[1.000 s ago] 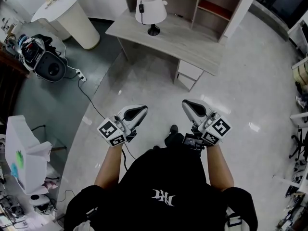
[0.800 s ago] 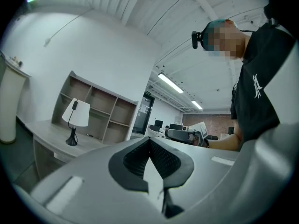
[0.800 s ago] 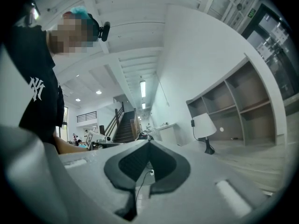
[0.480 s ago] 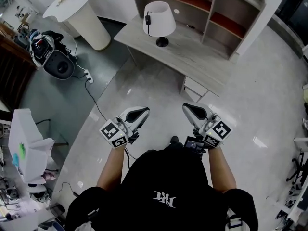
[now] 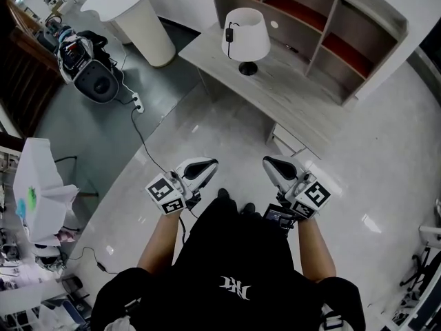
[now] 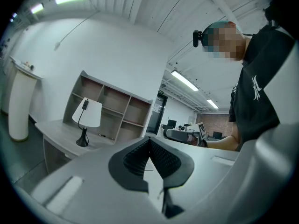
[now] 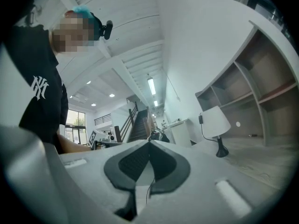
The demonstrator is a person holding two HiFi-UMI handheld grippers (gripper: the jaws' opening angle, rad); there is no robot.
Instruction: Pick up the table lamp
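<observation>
Table lamp (image 5: 247, 38) stands upright on the pale wood-grain desk (image 5: 296, 98), its white shade over a thin stem and a small black base, just in front of the open shelf unit (image 5: 324, 26) that rises from the desk's back edge. A black cord with an inline switch (image 5: 229, 29) hangs along the shade; where it runs from there is too small to tell.

Both tools are well apart from the lamp. The left gripper (image 5: 198, 169) and right gripper (image 5: 278, 168) sit side by side at waist level, held out flat and aimed toward the desk. That looks like a carrying posture for the walk-up, not a reach. Each one's jaws are pressed together with nothing between them, so they would need to part before any grasp.

Glossy grey floor (image 5: 207, 133) lies between the person and the desk. To the left are a white round pedestal table (image 5: 134, 16) and a power strip (image 5: 136, 103) trailing a cable.
</observation>
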